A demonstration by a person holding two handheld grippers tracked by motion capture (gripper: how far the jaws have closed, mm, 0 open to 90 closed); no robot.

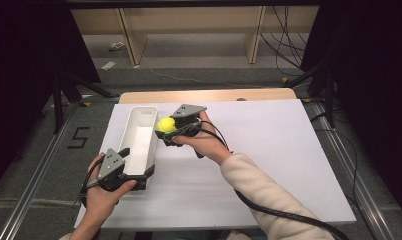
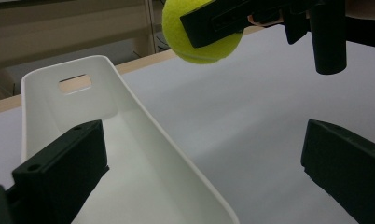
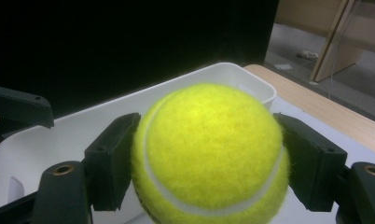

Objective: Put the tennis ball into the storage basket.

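Tennis ball (image 3: 209,154): bright yellow-green felt with a curved white seam. Bin (image 1: 139,145), centre left of the high view: plain white inside and out, no pattern. Right gripper (image 1: 170,134) and left gripper (image 1: 123,167): black bodies and jaws, each topped with a grey plate. Table surface (image 1: 269,165): matte white board, with a light wood strip along its upper edge. Sleeve (image 1: 259,195), lower right: cream. Floor (image 1: 44,165): grey, with a black "5" marked at the left.

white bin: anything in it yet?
Empty. The high view shows the white bin's bare floor; the tennis ball is outside it, clamped in the right claw beside its rim.
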